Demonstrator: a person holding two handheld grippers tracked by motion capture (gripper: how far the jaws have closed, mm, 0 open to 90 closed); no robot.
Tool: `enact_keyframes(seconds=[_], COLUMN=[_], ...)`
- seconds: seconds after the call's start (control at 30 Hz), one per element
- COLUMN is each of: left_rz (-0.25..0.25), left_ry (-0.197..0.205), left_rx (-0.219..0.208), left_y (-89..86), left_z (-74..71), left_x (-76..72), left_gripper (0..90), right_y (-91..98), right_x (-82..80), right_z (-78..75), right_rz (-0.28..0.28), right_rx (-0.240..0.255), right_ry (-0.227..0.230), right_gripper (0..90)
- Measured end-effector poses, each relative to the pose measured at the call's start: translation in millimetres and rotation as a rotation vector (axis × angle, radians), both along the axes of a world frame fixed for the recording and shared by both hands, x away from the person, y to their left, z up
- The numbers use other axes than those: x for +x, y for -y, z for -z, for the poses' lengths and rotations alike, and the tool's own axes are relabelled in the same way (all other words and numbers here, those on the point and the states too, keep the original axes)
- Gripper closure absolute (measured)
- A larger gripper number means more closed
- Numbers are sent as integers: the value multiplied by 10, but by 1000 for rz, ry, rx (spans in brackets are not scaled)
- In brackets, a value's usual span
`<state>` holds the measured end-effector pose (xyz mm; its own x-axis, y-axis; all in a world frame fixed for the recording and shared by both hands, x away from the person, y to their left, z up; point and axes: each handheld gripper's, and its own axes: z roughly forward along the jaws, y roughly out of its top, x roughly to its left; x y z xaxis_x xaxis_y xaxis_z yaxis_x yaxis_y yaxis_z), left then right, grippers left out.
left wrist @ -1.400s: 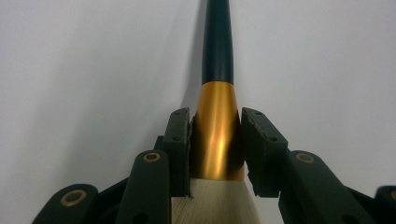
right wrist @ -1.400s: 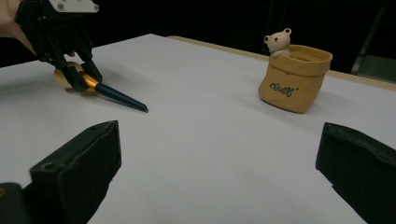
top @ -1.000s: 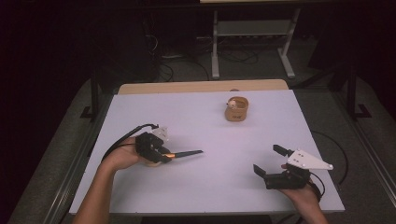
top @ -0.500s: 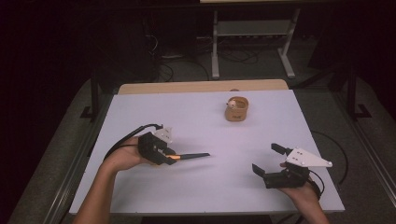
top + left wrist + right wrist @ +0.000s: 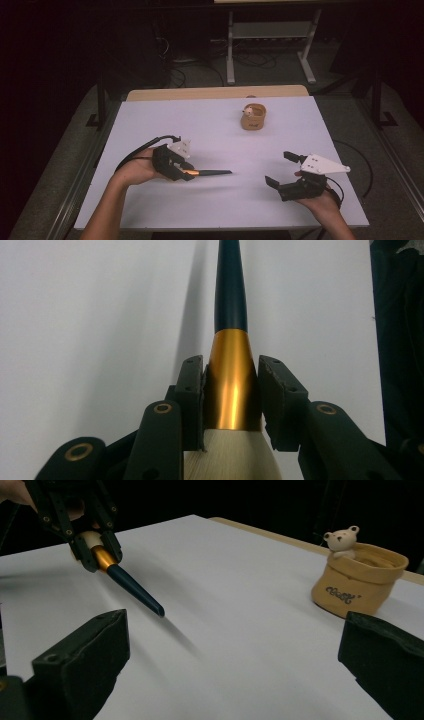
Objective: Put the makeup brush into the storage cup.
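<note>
High view: the left claw (image 5: 187, 172), at lower left of the frame, is clamped on the gold collar of a brush (image 5: 212, 173) whose dark tapered handle runs level toward the right. The pot (image 5: 253, 116) with the bear stands well apart, up and right of the handle's end, on the table (image 5: 210, 120). The right claw (image 5: 279, 169) rests apart and empty at lower right, nearer the pot.

Black hand-held gripper (image 5: 291, 170) bodies with brass-ringed screws, grey triangular plates, trailing black cables.
</note>
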<state>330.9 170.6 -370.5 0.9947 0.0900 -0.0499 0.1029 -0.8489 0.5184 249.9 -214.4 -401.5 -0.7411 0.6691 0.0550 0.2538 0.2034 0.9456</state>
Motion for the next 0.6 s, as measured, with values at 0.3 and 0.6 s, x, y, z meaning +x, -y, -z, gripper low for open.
enact_keyframes(seconds=[0.3,0.6], left_rz=[38,76], left_ry=[-4,-1], left_rx=[-15,3], left_y=[66,163], left_z=[-44,-48], left_x=[-58,-121], left_gripper=[647,647], right_y=[-151,-355], right_x=[105,159], right_z=[-131,-204], right_rz=[-117,-253], right_rx=[-15,-82], right_ry=[-11,-41], right_gripper=[0,0])
